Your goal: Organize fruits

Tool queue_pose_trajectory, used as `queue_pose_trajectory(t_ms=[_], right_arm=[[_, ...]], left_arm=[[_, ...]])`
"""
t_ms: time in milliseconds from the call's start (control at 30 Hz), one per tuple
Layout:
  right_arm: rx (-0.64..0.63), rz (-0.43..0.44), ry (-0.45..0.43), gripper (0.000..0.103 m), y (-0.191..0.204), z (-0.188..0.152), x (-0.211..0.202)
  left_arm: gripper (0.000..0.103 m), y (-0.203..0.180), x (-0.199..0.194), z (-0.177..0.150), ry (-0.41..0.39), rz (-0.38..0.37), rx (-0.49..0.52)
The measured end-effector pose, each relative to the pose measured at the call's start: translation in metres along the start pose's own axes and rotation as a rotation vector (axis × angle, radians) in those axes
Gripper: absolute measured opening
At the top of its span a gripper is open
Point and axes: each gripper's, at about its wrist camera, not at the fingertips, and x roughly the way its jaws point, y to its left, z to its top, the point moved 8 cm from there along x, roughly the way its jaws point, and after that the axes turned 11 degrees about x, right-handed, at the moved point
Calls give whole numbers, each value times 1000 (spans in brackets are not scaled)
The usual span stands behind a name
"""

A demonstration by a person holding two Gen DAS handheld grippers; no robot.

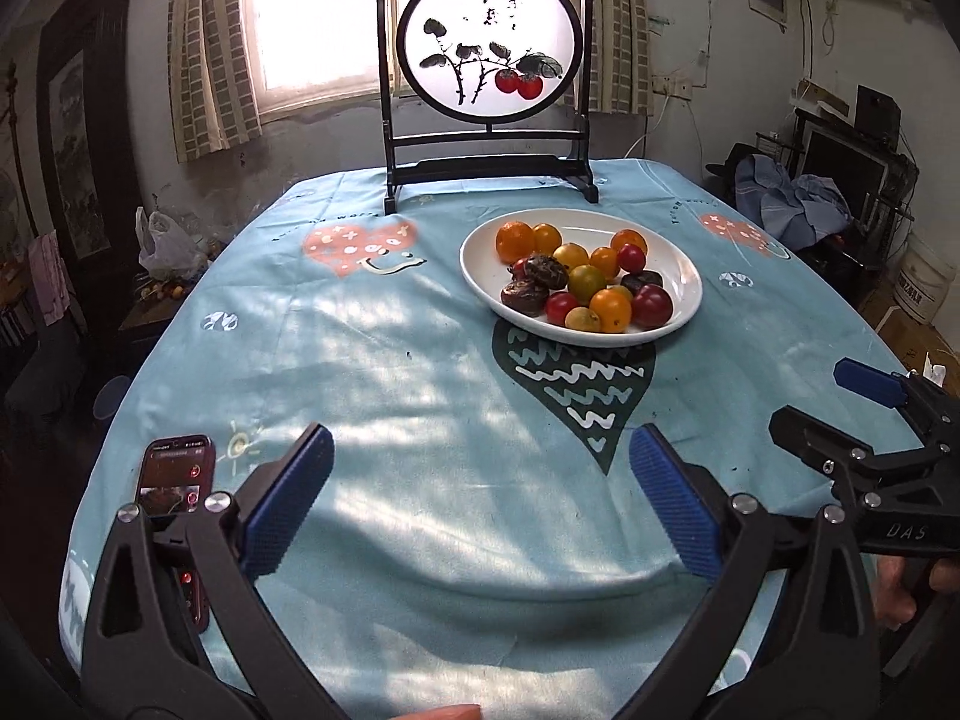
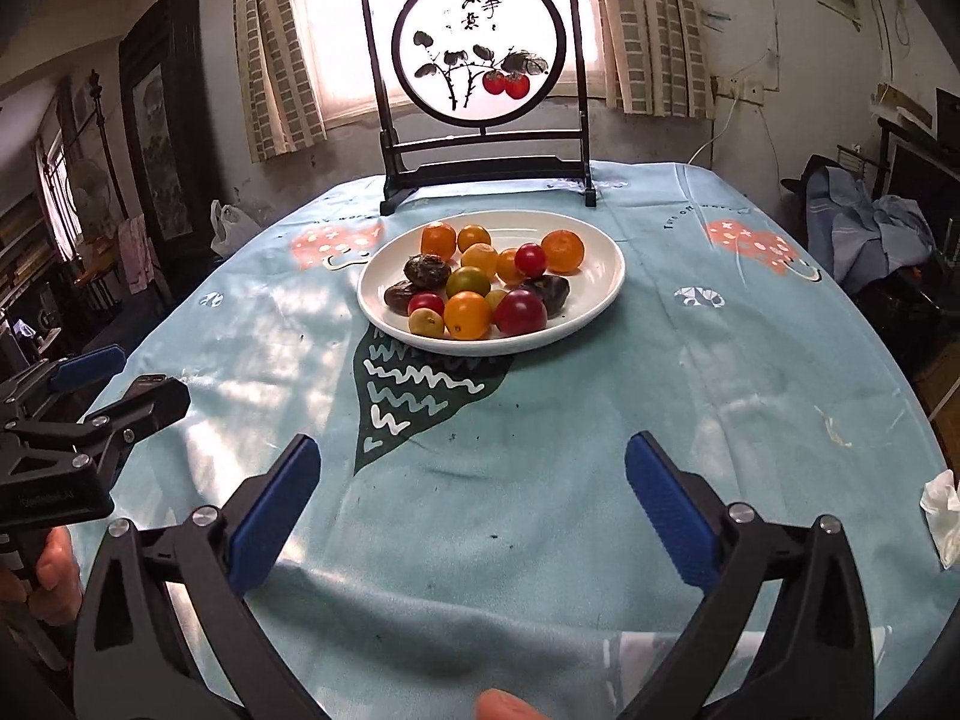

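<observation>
Blue-padded and spread wide, the left tool (image 1: 480,498) fills the bottom of the left wrist view with nothing between its fingers, hanging released over bare blue tablecloth (image 1: 420,396). At about eight o'clock a phone (image 1: 179,474) lies on the cloth, partly hidden behind the left finger, its screen lit, perhaps logging the session. At one o'clock sits the white plate (image 1: 681,276), heaped with the fruits (image 1: 585,279): orange kumquat-like pieces, red and yellow cherry tomatoes, one greenish one and a few dark wrinkled ones. Everything is gathered on the one plate, and no loose fruit shows on the counter, so the sorting looks done or close to it. Behind the plate, at twelve o'clock, a framed persimmon screen (image 1: 486,36) stands upright against the window. The right tool shows at three o'clock, a hand wrapped round its grip.

From the right wrist view, the right tool (image 2: 471,501) is likewise released and empty, well apart from the plate (image 2: 600,264), which here lies at eleven o'clock with the fruits (image 2: 480,282) piled on it. A crumpled tissue (image 2: 942,510) rests at the counter edge at three o'clock. The left tool appears at nine o'clock. Both tools held back and low likely means they are clear of the dish.
</observation>
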Motion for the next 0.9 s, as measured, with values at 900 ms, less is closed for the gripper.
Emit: queue_pose_trajectory(t_ms=[900], right_arm=[[-23, -21, -37, 102, 3, -11, -32]], left_arm=[[101, 2, -25, -12, -24, 5, -31]])
